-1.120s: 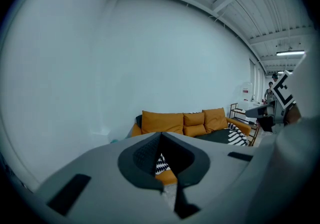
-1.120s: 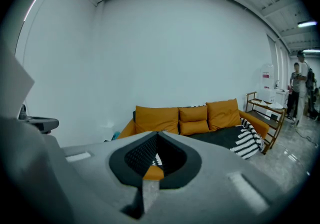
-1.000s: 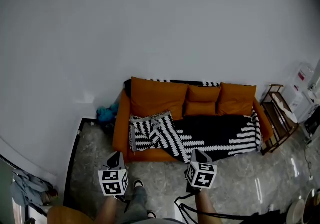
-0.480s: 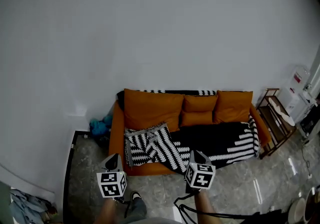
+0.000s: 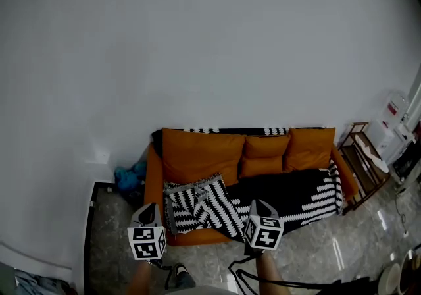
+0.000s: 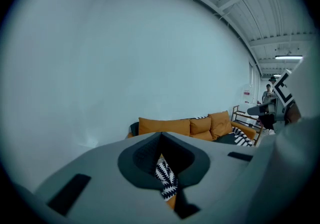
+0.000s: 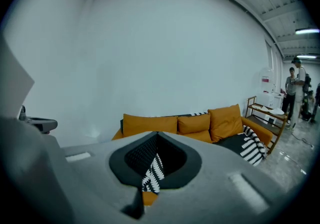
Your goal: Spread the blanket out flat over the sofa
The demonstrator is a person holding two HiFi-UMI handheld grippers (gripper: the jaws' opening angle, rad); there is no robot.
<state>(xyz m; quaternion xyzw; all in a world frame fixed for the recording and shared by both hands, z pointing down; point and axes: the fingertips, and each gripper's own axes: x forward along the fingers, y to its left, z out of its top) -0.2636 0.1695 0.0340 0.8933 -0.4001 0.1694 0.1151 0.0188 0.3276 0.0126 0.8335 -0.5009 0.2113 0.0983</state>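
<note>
An orange sofa (image 5: 197,154) stands against the white wall. A black-and-white patterned blanket (image 5: 283,188) lies along its seat, bunched in folds at the left end (image 5: 197,205). Another strip of it hangs over the backrest top (image 5: 210,131). My left gripper (image 5: 152,207) and right gripper (image 5: 258,203) hover over the floor in front of the sofa, apart from the blanket. Both have their jaws shut with nothing between them. In the left gripper view the sofa (image 6: 165,127) shows beyond the shut left gripper (image 6: 161,135). The right gripper (image 7: 157,133) likewise points at the sofa (image 7: 150,124).
A wooden rack (image 5: 363,155) stands right of the sofa, with a white appliance (image 5: 395,112) behind it. Something blue (image 5: 128,175) lies at the sofa's left end. A dark-edged mat (image 5: 99,221) covers the floor at left. People (image 7: 294,88) stand far right.
The sofa has slid lower in the head view and looks slightly smaller. Both grippers keep nearly the same place and stay shut. The blanket has not moved.
</note>
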